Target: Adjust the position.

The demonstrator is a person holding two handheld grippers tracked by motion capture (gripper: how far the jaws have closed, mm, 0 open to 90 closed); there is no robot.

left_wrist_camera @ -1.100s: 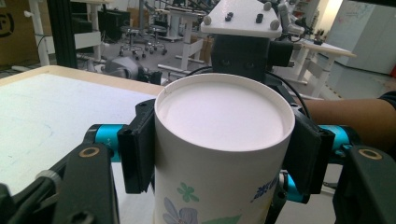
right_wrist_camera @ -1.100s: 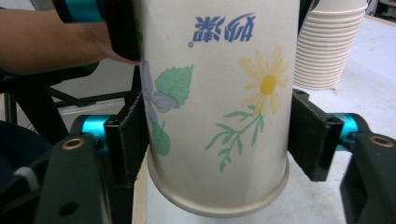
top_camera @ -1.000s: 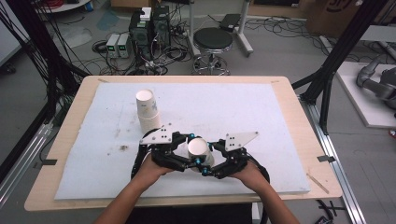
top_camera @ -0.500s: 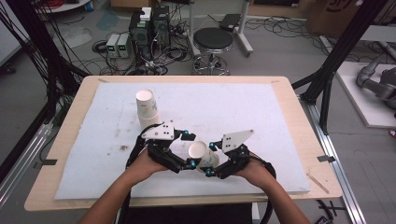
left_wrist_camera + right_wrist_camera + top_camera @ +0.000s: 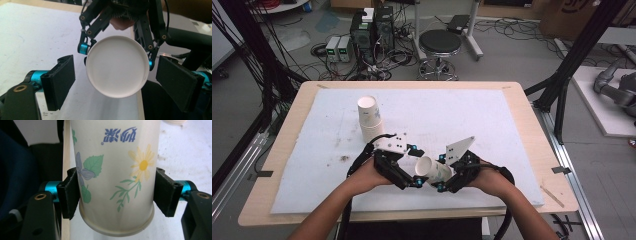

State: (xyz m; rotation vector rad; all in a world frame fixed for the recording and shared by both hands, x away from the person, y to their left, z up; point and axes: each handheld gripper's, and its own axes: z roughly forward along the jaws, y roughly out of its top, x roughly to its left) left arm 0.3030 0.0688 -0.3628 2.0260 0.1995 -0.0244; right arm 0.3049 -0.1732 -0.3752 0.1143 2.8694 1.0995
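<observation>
Near the table's front edge, right hand-held gripper [image 5: 116, 195] clamps a paper cup [image 5: 115, 170] (flower-printed); left hand-held gripper [image 5: 115, 82] has just spread wide.

The cup [image 5: 112, 170] looks like thin matt paper, white, printed with flowers and leaves; its base [image 5: 117, 66] is smooth and plain. The stacked cups [image 5: 370, 119] look the same paper. The right gripper [image 5: 116, 195] has black matt plastic jaws with rough, foam-like pads and glossy blue anodised metal fittings; the left gripper [image 5: 117, 82] matches. The mat [image 5: 492, 115] is white, matt and stained with dark specks. The table [image 5: 532, 125] edge is pale, smooth wood.
</observation>
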